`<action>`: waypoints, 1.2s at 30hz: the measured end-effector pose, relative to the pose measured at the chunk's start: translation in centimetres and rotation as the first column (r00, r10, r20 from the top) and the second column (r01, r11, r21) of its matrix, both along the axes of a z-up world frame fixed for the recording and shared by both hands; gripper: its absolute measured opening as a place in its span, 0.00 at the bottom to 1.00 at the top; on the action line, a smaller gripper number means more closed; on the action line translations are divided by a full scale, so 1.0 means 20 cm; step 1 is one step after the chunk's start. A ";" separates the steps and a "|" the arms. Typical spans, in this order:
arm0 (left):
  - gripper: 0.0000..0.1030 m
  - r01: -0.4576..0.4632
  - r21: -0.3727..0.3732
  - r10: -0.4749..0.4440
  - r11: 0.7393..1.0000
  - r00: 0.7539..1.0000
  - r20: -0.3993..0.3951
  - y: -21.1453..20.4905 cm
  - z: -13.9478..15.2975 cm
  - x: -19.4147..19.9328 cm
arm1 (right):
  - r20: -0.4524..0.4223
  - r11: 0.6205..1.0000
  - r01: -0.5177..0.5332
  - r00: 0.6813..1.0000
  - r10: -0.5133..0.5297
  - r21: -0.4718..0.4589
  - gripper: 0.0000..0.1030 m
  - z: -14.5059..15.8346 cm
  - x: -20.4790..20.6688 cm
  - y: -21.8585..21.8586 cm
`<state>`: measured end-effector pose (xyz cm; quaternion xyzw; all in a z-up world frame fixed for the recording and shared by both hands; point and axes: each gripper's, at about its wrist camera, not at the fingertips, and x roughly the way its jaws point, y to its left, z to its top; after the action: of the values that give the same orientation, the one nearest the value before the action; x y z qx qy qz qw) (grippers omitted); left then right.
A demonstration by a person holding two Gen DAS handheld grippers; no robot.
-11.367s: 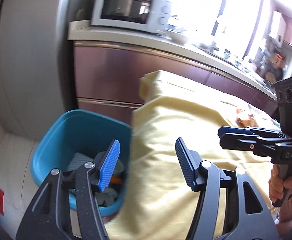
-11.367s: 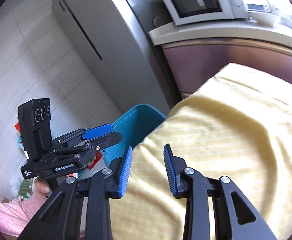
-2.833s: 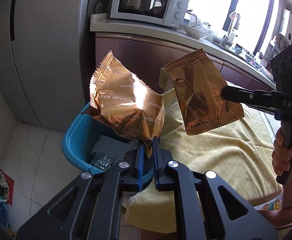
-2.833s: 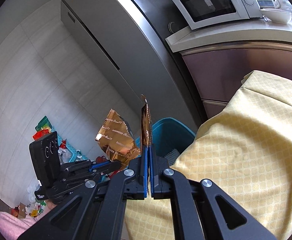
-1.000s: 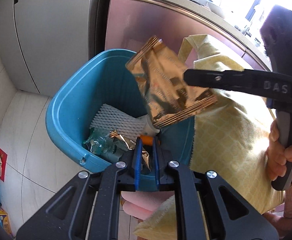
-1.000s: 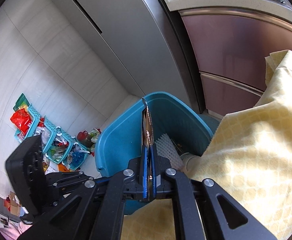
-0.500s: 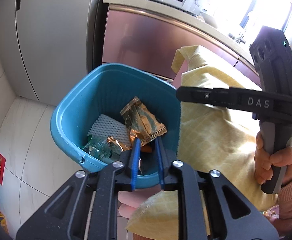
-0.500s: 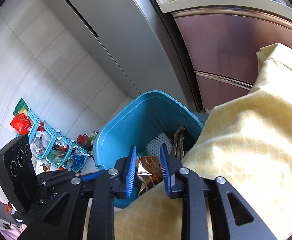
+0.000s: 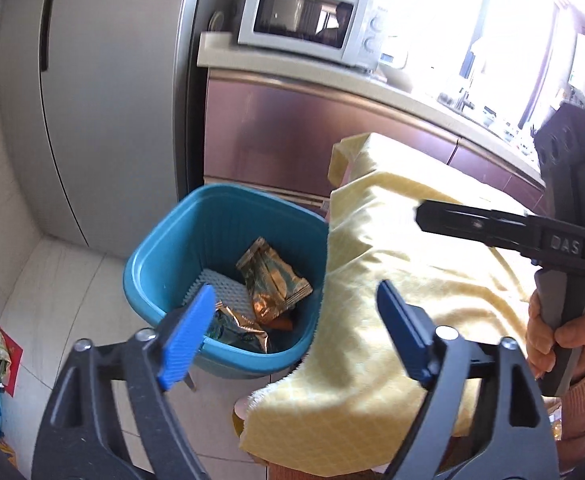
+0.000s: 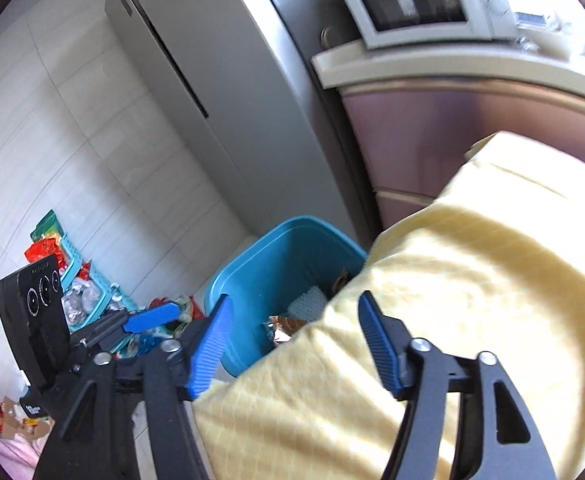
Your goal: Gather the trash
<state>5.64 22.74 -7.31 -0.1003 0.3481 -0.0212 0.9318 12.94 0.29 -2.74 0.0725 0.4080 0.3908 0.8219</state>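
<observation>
With both claws spread wide and empty, the trash sits where the task wants it: two copper foil snack wrappers (image 9: 273, 276) lie inside the blue bin (image 9: 164, 248), on a white foam net (image 9: 228, 294) and other scraps. Left gripper (image 9: 292, 332) hovers above the bin's near rim, jaws apart, nothing between them. Right gripper (image 10: 294, 344) hangs over the yellow tablecloth (image 10: 472, 300), likewise splayed and holding nothing. Bin stands on the floor tight against the cloth's draped edge, probably so drops from table height land inside. Cloth hem overhangs the bin's right rim; a low sweep could snag it. Open room lies leftward over bare tile, toward the fridge (image 9: 112, 100); counter cabinets (image 9: 292, 132) close off the far side.
</observation>
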 end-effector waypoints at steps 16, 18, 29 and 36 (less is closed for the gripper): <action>0.95 -0.023 0.051 0.013 0.998 0.981 0.192 -0.28 0.17 -0.19 | 0.263 0.942 0.334 0.912 -0.315 -0.029 0.93 0.08 -0.40 -0.51; 0.95 -0.020 0.058 0.008 0.998 0.977 0.212 -0.33 0.18 -0.20 | 0.308 0.925 0.379 0.884 -0.351 -0.034 0.93 0.08 -0.45 -0.56; 0.95 -0.011 0.150 -0.038 0.989 0.947 0.318 -0.61 0.24 -0.29 | 0.469 0.820 0.573 0.725 -0.505 -0.003 0.93 0.11 -0.71 -0.80; 0.95 -0.007 0.163 -0.054 0.987 0.930 0.363 -0.73 0.30 -0.36 | 0.479 0.776 0.630 0.669 -0.568 0.041 0.93 0.12 -0.80 -0.91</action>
<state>-1.62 8.20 -1.38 -0.0144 0.1698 -0.0224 0.9851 -3.07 -17.89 -0.35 0.0540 0.1761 0.0773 0.9798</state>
